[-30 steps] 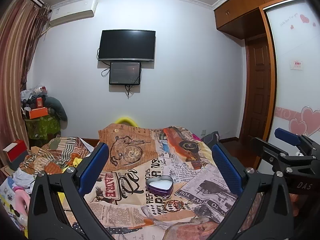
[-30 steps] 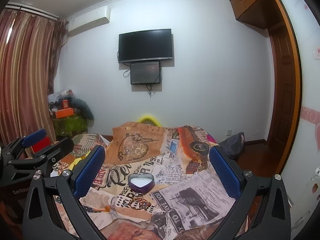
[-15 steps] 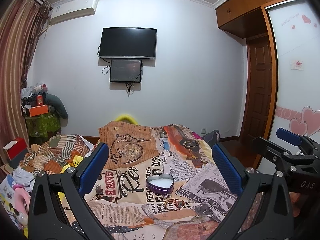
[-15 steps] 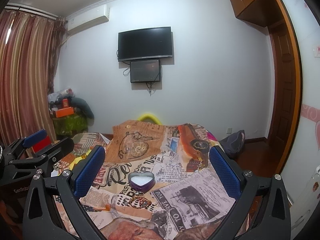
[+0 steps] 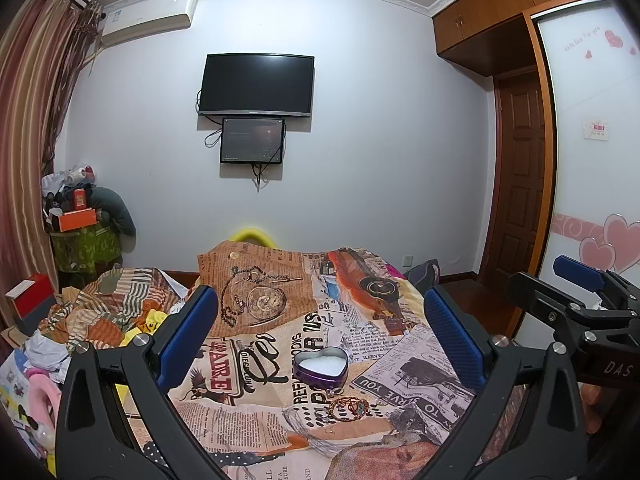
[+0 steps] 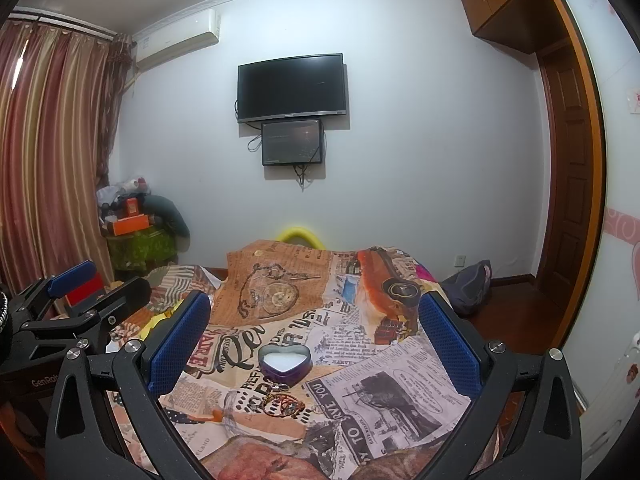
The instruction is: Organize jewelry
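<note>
A purple heart-shaped tin (image 5: 321, 369) with a white lining stands open on the newspaper-print bedspread (image 5: 404, 376); it also shows in the right wrist view (image 6: 285, 363). A beaded bracelet (image 5: 347, 407) lies just in front of the tin, also in the right wrist view (image 6: 285, 403). My left gripper (image 5: 320, 332) is open and empty, held above and short of the tin. My right gripper (image 6: 314, 334) is open and empty, likewise above the tin. Each gripper shows in the other's view, the right one (image 5: 576, 292) and the left one (image 6: 76, 292).
A heap of clothes (image 5: 92, 320) lies left of the bed. A red box (image 5: 30, 294) and a cluttered green stand (image 5: 84, 236) are by the curtain. A dark bag (image 6: 468, 288) sits on the floor by the wooden door (image 5: 520, 184).
Both views have tilted up slightly, so the tin and bracelet sit a little lower in frame. Both grippers stay open.
</note>
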Demonstrator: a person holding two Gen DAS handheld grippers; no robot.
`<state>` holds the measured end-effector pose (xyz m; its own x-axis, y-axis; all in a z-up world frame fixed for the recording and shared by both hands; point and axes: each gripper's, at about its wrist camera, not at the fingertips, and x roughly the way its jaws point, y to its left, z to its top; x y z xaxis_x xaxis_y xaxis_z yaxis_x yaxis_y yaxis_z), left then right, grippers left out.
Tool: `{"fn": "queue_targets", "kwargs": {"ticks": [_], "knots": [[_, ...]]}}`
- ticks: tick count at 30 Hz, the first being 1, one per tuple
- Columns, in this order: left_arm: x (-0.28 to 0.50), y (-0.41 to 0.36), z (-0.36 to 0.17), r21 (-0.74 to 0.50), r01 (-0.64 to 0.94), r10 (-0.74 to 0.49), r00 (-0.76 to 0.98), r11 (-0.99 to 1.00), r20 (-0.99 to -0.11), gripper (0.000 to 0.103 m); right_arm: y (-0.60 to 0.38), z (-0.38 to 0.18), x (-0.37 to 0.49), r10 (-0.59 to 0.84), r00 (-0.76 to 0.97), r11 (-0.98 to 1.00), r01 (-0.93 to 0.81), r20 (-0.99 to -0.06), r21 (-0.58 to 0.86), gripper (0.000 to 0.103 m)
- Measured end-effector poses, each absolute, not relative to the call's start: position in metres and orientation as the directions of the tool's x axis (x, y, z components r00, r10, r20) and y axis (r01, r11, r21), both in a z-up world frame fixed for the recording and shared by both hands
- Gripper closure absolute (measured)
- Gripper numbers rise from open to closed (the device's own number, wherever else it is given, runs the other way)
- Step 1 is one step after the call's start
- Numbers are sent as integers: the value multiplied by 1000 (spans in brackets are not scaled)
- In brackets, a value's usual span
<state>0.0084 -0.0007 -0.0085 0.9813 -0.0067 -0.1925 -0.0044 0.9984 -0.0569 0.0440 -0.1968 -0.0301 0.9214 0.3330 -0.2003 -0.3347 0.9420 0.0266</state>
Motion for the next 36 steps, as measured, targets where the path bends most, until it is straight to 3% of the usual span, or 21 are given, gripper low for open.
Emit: {"fn": "queue_targets", "kwargs": {"ticks": [26, 36], "knots": [[9, 2, -12, -61, -7, -5, 980, 998, -198, 0, -195, -30, 42, 336, 920, 941, -336, -203, 33, 0], [32, 8, -26, -66, -33, 15, 967, 997, -253, 0, -193, -39, 56, 337, 907, 941, -336, -254, 48, 0]]}}
